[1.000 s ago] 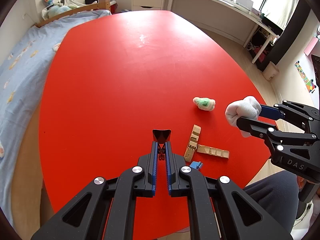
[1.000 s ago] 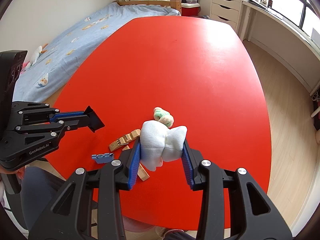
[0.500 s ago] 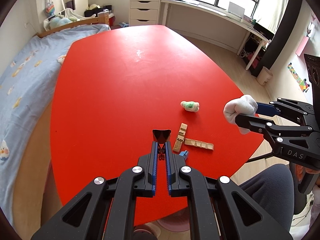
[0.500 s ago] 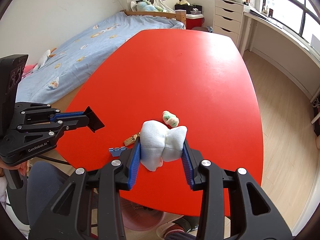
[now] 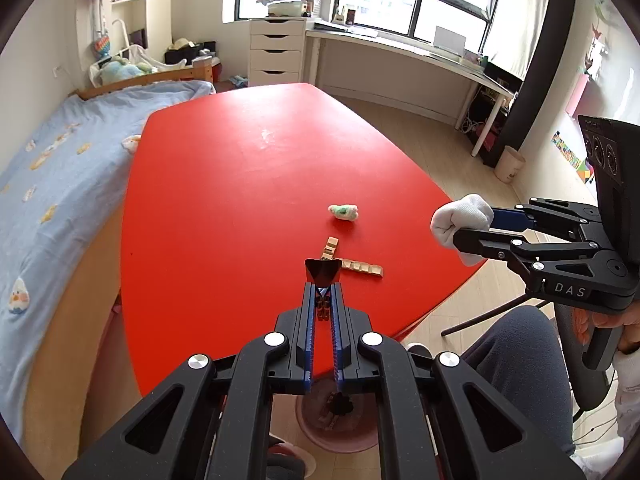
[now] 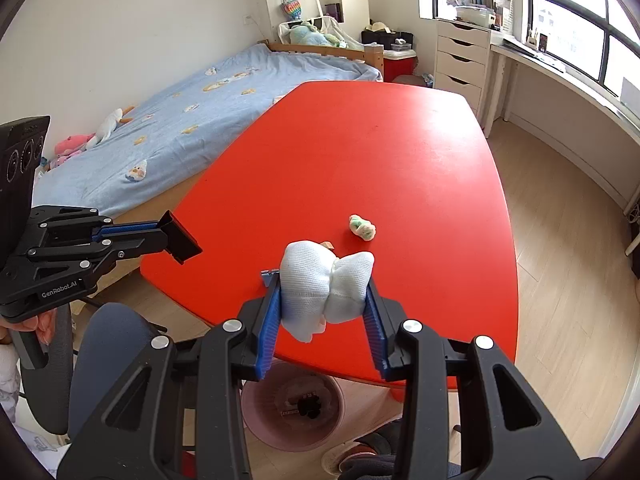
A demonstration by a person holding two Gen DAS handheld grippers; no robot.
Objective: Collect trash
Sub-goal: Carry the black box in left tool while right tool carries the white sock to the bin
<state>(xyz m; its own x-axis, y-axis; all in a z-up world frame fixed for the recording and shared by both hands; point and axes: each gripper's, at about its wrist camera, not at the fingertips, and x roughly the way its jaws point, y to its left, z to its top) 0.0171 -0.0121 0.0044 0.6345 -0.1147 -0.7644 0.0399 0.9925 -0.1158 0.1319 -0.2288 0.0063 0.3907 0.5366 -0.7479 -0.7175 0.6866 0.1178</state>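
My right gripper (image 6: pixel 326 280) is shut on a white balled sock (image 6: pixel 324 286), held above the red table's (image 6: pixel 360 152) near edge; the sock also shows in the left wrist view (image 5: pixel 460 222). My left gripper (image 5: pixel 323 276) is shut, with a small dark object (image 5: pixel 322 308) pinched between its pads, over the near table edge. A green-and-white crumpled wad (image 5: pixel 343 212) and two wooden strips (image 5: pixel 362 269) lie on the table. A pink bin (image 6: pixel 294 408) stands on the floor under the near edge; it also shows in the left wrist view (image 5: pixel 336 420).
A small blue clip (image 6: pixel 269 274) lies by the table's near edge. A bed with a blue cover (image 6: pixel 192 120) runs along the left. A white drawer unit (image 5: pixel 276 50) and a long desk (image 5: pixel 420 56) stand at the back. The person's knee (image 5: pixel 516 344) is at the right.
Both grippers have pulled back and risen from the table; the near edge, floor and pink bin have come into view. The sock stays gripped.
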